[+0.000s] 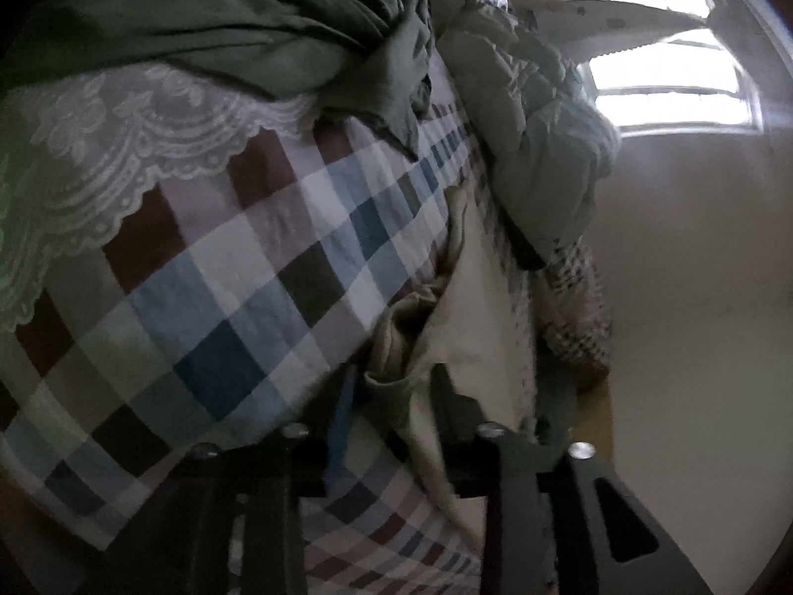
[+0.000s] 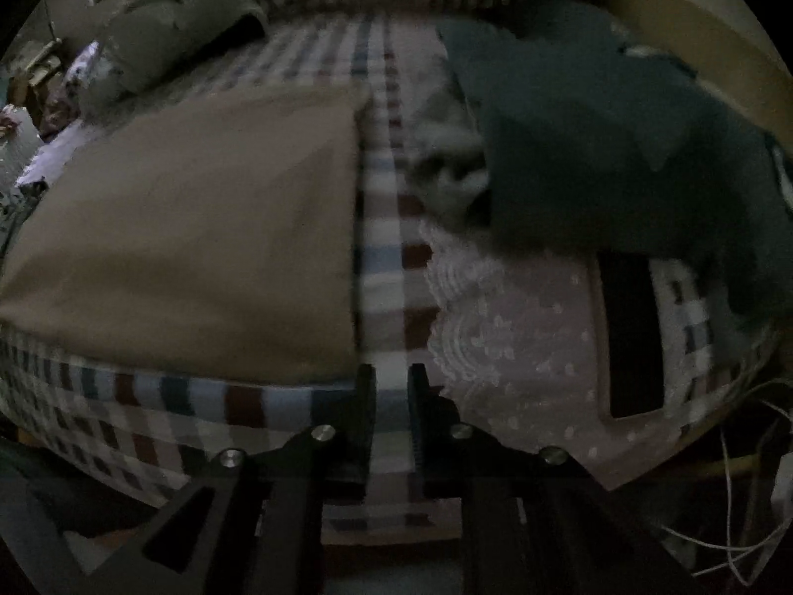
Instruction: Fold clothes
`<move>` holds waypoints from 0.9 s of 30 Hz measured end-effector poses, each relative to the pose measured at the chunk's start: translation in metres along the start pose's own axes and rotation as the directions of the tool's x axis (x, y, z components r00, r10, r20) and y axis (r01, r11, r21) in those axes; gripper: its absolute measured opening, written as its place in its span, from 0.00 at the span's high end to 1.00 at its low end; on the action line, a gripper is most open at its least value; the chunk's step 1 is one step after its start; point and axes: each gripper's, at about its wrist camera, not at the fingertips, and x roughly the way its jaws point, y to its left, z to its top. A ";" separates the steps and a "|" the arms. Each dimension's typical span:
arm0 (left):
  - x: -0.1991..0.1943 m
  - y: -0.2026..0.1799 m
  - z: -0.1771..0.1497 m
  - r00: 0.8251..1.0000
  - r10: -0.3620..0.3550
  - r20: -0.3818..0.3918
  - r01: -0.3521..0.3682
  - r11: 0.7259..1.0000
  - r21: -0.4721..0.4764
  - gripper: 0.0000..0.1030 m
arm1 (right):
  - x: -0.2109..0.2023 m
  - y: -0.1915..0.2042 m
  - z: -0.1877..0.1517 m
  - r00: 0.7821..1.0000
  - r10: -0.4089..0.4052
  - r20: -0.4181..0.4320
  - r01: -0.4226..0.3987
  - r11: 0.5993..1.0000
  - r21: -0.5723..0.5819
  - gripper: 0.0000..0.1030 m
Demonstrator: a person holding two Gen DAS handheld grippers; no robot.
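Left wrist view: the left gripper (image 1: 391, 411) stands with its fingers parted around a bunched corner of the tan cotton garment (image 1: 476, 297), pads apparently slack on it, likely letting go at the bed's far edge. A dark green crumpled cloth (image 1: 238, 15) waits on the checked bedsheet (image 1: 257, 258) by the window (image 1: 664, 79).

Right wrist view: the right gripper (image 2: 391, 396) has narrowly parted, empty fingers at the bed's near edge; the garment lies flat, folded. A white lace cover (image 2: 515, 337) lies beside.

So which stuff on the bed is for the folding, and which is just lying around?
For folding:
- tan cloth, flat on the bed
- dark green garment, heaped up

Just lying about:
- checked bedsheet
- lace cloth
- pale quilt
- window
- white cables
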 end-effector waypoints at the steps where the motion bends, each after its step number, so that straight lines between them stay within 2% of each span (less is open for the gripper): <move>1: -0.001 0.001 0.000 1.000 -0.013 0.002 0.013 1.000 -0.004 0.52 | -0.008 0.006 0.000 0.999 0.014 0.034 -0.014 1.000 0.001 0.76; 3: -0.002 -0.001 0.000 1.000 -0.019 0.022 0.019 1.000 0.009 0.48 | -0.021 0.026 0.000 0.994 0.046 0.101 -0.044 0.999 -0.019 0.70; 6: 0.003 -0.002 0.005 1.000 -0.021 0.017 0.020 1.000 0.024 0.47 | -0.040 0.065 0.000 0.975 0.095 0.201 -0.082 0.994 -0.075 0.59; 8: 0.006 -0.004 0.007 1.000 -0.019 0.013 0.018 0.999 0.035 0.47 | -0.047 0.104 -0.001 0.954 0.130 0.269 -0.087 0.982 -0.166 0.58; 14: 0.012 -0.010 0.008 1.000 0.000 0.005 0.000 0.997 0.081 0.49 | -0.050 0.226 -0.012 0.893 0.253 0.372 -0.076 0.900 -0.428 0.55; 15: 0.012 -0.011 0.008 1.000 0.003 0.004 -0.003 0.996 0.086 0.58 | -0.049 0.246 -0.015 0.883 0.271 0.382 -0.071 0.883 -0.463 0.48; 16: 0.014 -0.011 0.009 1.000 0.009 -0.005 -0.009 0.996 0.088 0.65 | -0.048 0.266 -0.018 0.874 0.289 0.390 -0.064 0.865 -0.498 0.44; 18: 0.015 -0.010 0.009 1.000 0.020 -0.015 -0.019 0.996 0.089 0.77 | -0.045 0.305 -0.024 0.855 0.326 0.404 -0.044 0.822 -0.568 0.42; 21: 0.013 -0.011 0.009 1.000 0.013 -0.027 -0.010 0.995 0.103 0.89 | -0.035 0.366 -0.040 0.824 0.375 0.425 0.017 0.733 -0.680 0.37; 22: 0.012 -0.011 0.009 1.000 -0.002 -0.031 0.005 0.994 0.105 0.90 | -0.034 0.384 -0.047 0.815 0.389 0.429 0.041 0.700 -0.713 0.34; 27: 0.009 -0.015 0.009 0.997 -0.063 -0.052 0.069 0.990 0.121 0.92 | -0.018 0.457 -0.081 0.774 0.434 0.462 0.197 0.528 -0.826 0.34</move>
